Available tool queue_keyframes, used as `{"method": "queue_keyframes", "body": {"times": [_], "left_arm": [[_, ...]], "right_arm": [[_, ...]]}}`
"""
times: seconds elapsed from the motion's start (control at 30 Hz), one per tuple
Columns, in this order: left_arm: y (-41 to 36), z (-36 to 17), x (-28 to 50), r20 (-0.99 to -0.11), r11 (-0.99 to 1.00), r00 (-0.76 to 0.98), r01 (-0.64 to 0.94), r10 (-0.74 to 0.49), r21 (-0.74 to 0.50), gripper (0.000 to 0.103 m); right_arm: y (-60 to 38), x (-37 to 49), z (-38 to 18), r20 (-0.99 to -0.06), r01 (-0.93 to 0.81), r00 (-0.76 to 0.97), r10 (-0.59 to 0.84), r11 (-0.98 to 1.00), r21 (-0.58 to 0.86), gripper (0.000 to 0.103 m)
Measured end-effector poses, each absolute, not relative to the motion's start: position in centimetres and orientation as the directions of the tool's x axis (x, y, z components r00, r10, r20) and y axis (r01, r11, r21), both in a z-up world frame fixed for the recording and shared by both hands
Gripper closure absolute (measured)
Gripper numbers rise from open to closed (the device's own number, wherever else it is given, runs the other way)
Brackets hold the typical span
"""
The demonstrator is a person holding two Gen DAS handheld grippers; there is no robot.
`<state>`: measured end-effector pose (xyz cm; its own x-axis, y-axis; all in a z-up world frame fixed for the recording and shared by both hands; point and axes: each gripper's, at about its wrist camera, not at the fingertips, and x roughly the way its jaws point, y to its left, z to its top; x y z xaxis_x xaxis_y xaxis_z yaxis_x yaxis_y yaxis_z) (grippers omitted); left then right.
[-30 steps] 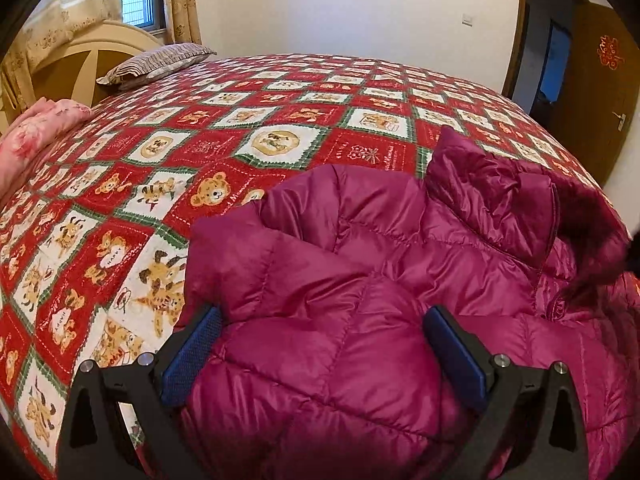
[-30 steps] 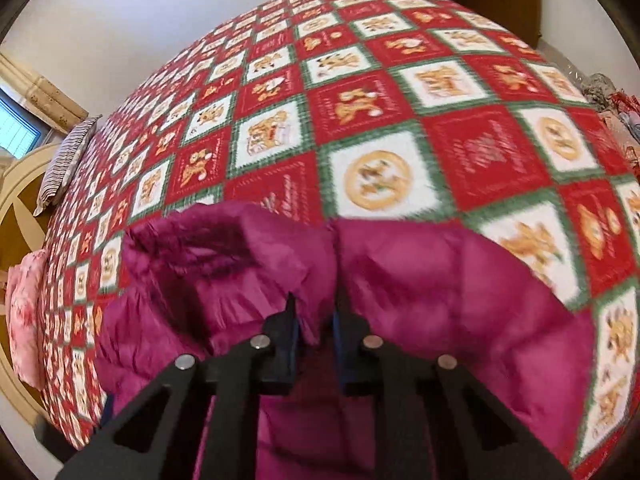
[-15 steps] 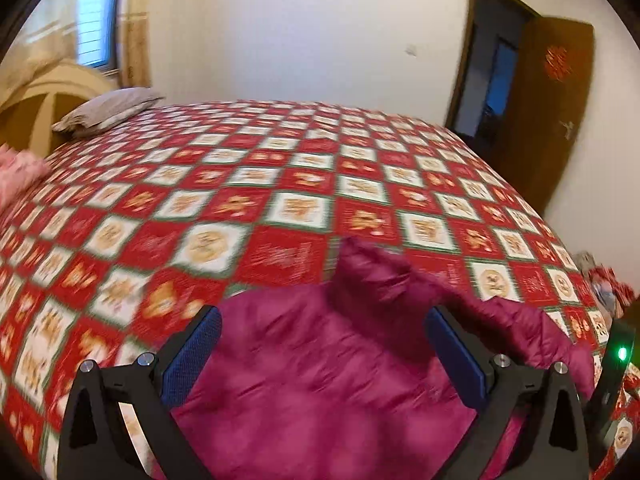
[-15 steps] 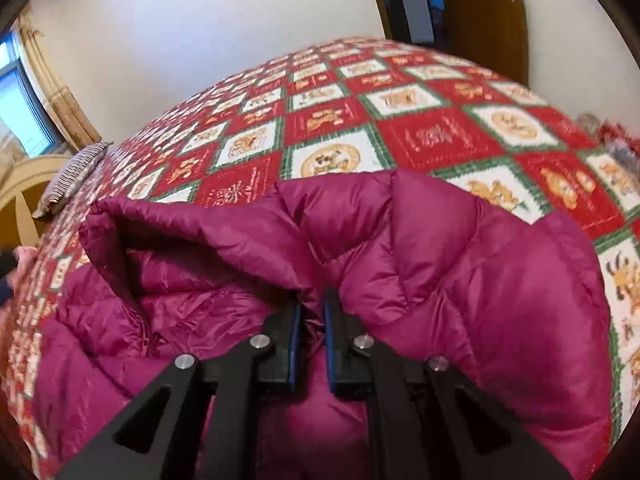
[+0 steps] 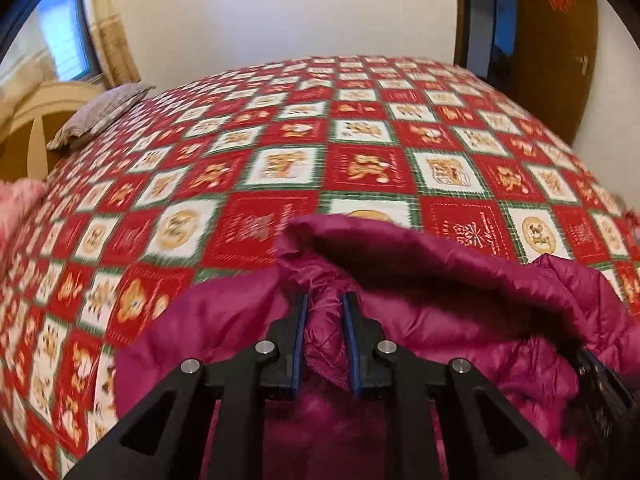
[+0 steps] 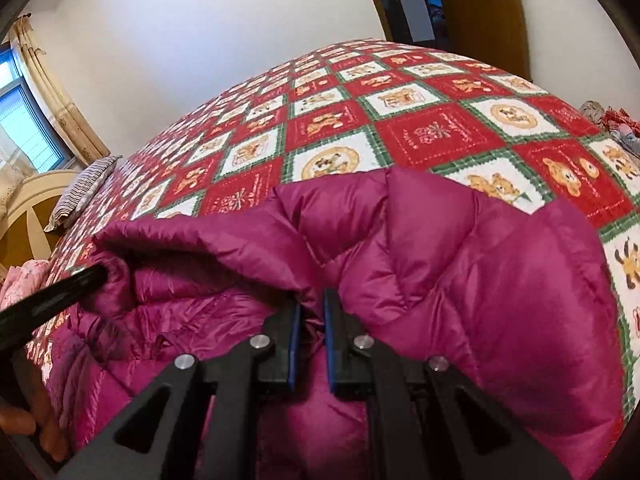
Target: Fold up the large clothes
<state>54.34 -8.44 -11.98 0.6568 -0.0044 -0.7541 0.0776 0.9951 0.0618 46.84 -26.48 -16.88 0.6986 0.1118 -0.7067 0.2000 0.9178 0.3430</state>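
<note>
A magenta puffer jacket [image 5: 460, 304] lies on the bed, its near edge lifted and bunched. My left gripper [image 5: 323, 300] is shut on a fold of the jacket's edge. My right gripper [image 6: 311, 296] is shut on another fold of the same jacket [image 6: 480, 272], further right along the edge. The left gripper also shows as a black bar in the right wrist view [image 6: 52, 292], at the jacket's left end. The right gripper's body shows at the lower right of the left wrist view [image 5: 600, 384].
The bed carries a red, white and green bear-patterned quilt [image 5: 360, 168]. A striped pillow [image 5: 100, 112] and a wooden headboard [image 5: 36, 120] are at the far left. A pink blanket [image 5: 16, 208] lies at the left edge. A brown door [image 5: 556, 40] is at the right.
My left gripper was open above the jacket and has now shut on a fold of its edge. My right gripper has stayed shut on the jacket, which is lifted.
</note>
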Motion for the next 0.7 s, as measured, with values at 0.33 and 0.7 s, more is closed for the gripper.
{"method": "queue_keyframes", "body": {"times": [0.33, 0.7], "left_arm": [[-4.7, -16.3, 50.3, -0.747, 0.993, 0.661, -0.031, -0.068, -0.118, 0.085], [-3.2, -16.5, 50.1, -0.716, 0.973, 0.683, -0.039, -0.141, -0.228, 0.083]], "right_arm": [[-26.5, 47.0, -16.8, -0.714, 0.202, 0.692, 0.107, 0.921, 0.334, 0.093], [-28.6, 45.7, -8.3, -0.621, 0.311, 0.784, 0.003, 0.864, 0.397, 0.075]]}}
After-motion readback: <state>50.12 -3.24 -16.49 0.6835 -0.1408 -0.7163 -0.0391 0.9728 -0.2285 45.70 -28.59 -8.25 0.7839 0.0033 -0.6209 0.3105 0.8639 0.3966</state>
